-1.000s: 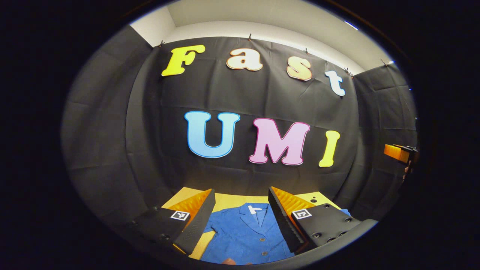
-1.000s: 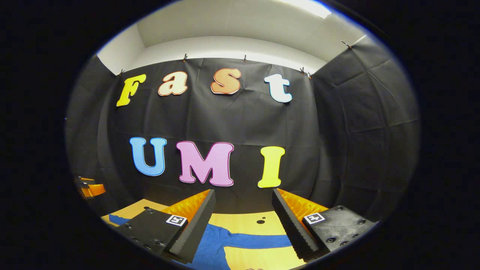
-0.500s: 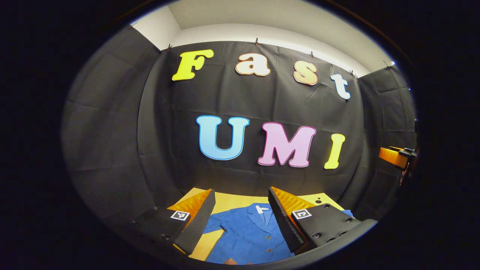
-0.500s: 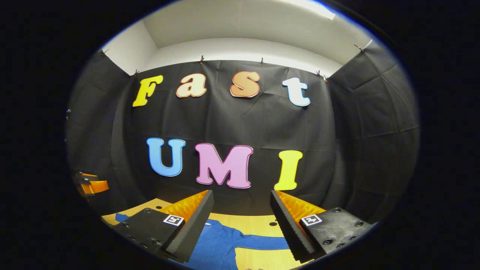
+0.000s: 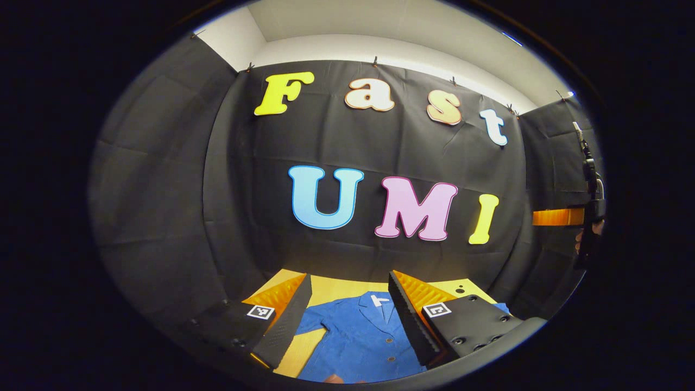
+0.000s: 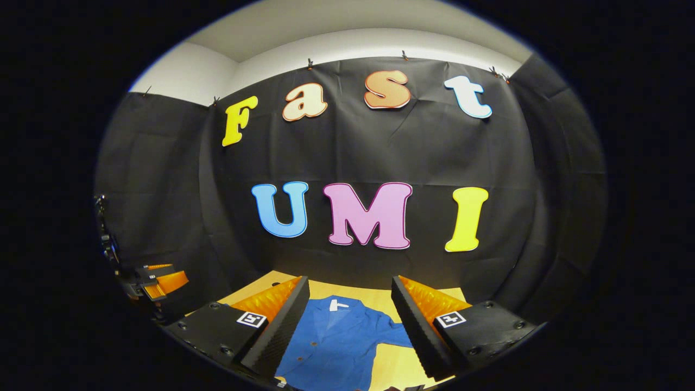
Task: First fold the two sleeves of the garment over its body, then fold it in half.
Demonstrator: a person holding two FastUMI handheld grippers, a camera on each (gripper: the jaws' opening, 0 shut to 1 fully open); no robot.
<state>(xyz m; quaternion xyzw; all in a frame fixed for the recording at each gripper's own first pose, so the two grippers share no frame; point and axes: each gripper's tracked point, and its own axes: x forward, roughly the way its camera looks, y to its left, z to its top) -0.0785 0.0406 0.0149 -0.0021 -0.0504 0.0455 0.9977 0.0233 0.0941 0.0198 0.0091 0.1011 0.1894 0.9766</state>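
A blue buttoned shirt (image 5: 361, 336) lies flat on the yellow table (image 5: 331, 290), collar toward the far wall. In the left gripper view my left gripper (image 5: 347, 317) hovers open above the shirt's chest, nothing between its fingers. The right gripper view shows the same shirt (image 6: 339, 339) with one sleeve spread to the right. My right gripper (image 6: 350, 320) is open over it and holds nothing. The right gripper (image 5: 564, 217) appears far right in the left gripper view. The left gripper (image 6: 157, 279) appears at the far left of the right gripper view.
Black cloth walls close in the table at the back and both sides. The yellow table (image 6: 429, 296) has small dark holes (image 5: 459, 289) near its far right corner. Bare table shows beside the shirt's sleeves.
The right gripper has swung left, so the shirt's collar and body now sit between its fingers instead of a sleeve. The left gripper shifted only slightly.
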